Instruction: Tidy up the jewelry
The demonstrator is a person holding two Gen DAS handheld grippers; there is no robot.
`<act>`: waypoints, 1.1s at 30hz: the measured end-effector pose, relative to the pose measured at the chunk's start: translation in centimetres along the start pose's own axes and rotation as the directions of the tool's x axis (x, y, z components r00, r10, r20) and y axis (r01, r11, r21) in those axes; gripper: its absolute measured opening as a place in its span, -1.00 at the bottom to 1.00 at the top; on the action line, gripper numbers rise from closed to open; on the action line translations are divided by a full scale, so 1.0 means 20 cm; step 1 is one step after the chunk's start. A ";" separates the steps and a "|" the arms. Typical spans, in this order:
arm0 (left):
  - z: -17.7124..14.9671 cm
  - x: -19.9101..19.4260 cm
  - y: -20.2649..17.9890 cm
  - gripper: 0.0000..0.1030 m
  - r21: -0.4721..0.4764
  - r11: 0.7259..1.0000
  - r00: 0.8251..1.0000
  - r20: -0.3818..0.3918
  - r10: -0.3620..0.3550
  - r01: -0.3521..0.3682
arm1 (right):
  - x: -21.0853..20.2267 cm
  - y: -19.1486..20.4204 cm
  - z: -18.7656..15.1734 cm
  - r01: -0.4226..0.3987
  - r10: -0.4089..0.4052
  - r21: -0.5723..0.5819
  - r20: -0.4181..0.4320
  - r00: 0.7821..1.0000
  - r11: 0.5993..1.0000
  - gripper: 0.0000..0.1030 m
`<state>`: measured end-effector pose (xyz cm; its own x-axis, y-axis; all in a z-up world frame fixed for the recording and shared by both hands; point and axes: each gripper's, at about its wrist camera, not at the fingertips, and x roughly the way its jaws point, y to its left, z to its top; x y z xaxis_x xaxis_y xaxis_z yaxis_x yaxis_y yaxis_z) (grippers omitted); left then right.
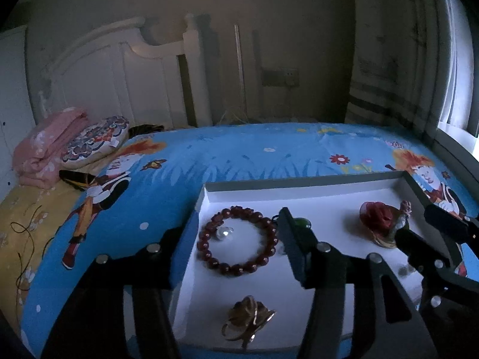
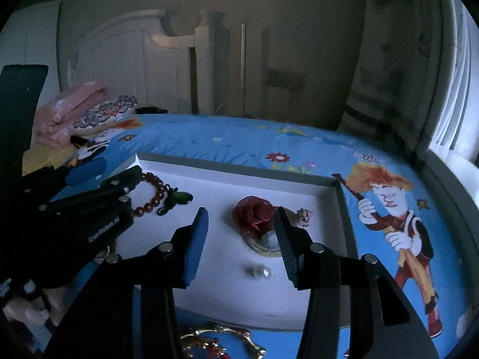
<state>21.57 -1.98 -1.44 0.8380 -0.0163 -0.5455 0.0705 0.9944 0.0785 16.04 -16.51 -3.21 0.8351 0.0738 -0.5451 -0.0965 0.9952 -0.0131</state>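
A shallow white tray (image 1: pixel 299 190) lies on the bed. In it are a dark red bead bracelet (image 1: pixel 238 240), a clear stone (image 1: pixel 225 233), a green pendant (image 2: pixel 176 199), a gold brooch (image 1: pixel 248 318), a red rose ornament (image 2: pixel 254 214) and a small clear gem (image 2: pixel 259 272). My left gripper (image 1: pixel 230 239) is open, with its fingers either side of the bracelet. My right gripper (image 2: pixel 241 230) is open, just in front of the rose, and also shows in the left wrist view (image 1: pixel 431 233). A gold-and-red necklace (image 2: pixel 218 342) lies on the sheet in front of the tray.
The bed has a blue cartoon sheet (image 1: pixel 239 155). A pink blanket (image 1: pixel 48 143) and a patterned cushion (image 1: pixel 95 140) lie by the white headboard (image 1: pixel 125 68). A curtain and window (image 2: pixel 443 89) are on the right.
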 end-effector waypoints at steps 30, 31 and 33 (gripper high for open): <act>-0.30 -0.41 0.19 0.87 -0.073 0.997 0.999 0.032 -0.033 0.035 | -0.31 -0.13 -0.29 -0.028 0.028 0.008 0.017 0.999 1.000 -0.13; -0.32 -0.43 0.20 0.88 -0.072 0.997 0.999 0.030 -0.036 0.038 | -0.32 -0.11 -0.31 -0.036 0.036 0.007 0.010 0.999 0.999 -0.13; -0.36 -0.45 0.20 0.90 -0.064 0.997 0.999 0.027 -0.035 0.036 | -0.33 -0.10 -0.34 -0.045 0.045 0.007 0.001 0.999 0.999 -0.13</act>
<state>10.41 2.82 -2.29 0.8491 -0.0535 -0.5254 0.0658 0.9978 0.0047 7.03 -19.32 -5.30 0.8305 0.1184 -0.5443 -0.1300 0.9914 0.0173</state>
